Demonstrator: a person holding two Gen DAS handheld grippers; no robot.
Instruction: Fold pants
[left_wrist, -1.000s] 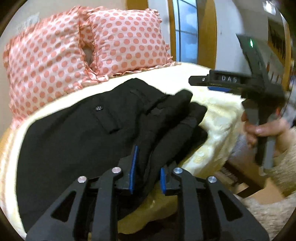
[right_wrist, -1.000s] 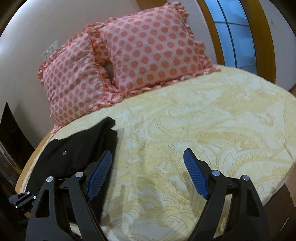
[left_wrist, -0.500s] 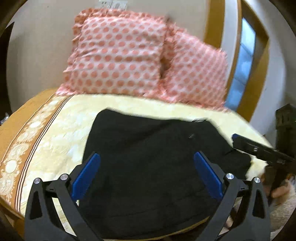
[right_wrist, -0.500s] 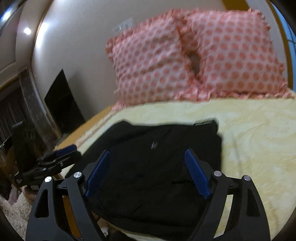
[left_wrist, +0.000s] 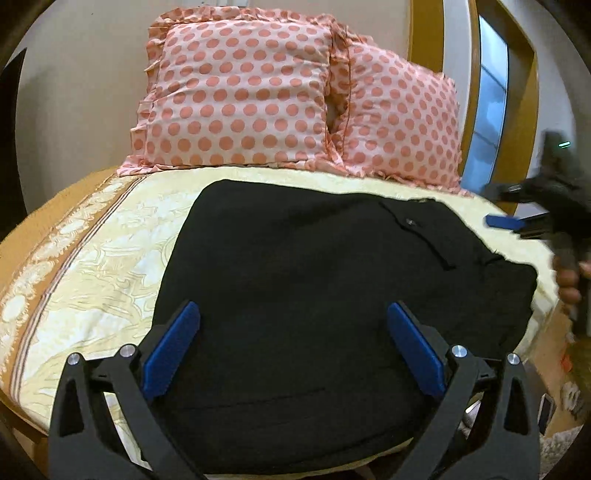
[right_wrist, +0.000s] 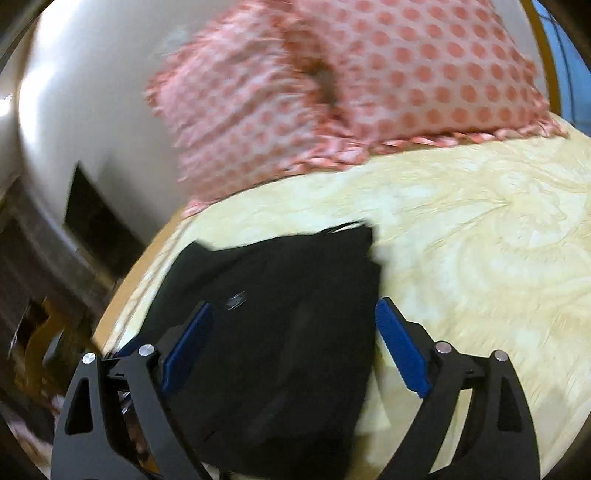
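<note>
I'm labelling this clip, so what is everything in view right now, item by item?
pants: one, black, folded flat on the near part of the bed.
button: one, dark, on the pants, toward their far right part.
pillows: two, pink with orange dots, side by side against the wall at the head of the bed.
bedspread: one, pale yellow with an orange border, over the bed.
window: one, bluish glass in a wooden frame, right of the pillows.
left gripper: one, black with blue pads, open above the pants, holding nothing.
right gripper: one, black with blue pads, jaws opening above the pants, nothing gripped.
hand: one, at the right edge, holding the right gripper's handle.
</note>
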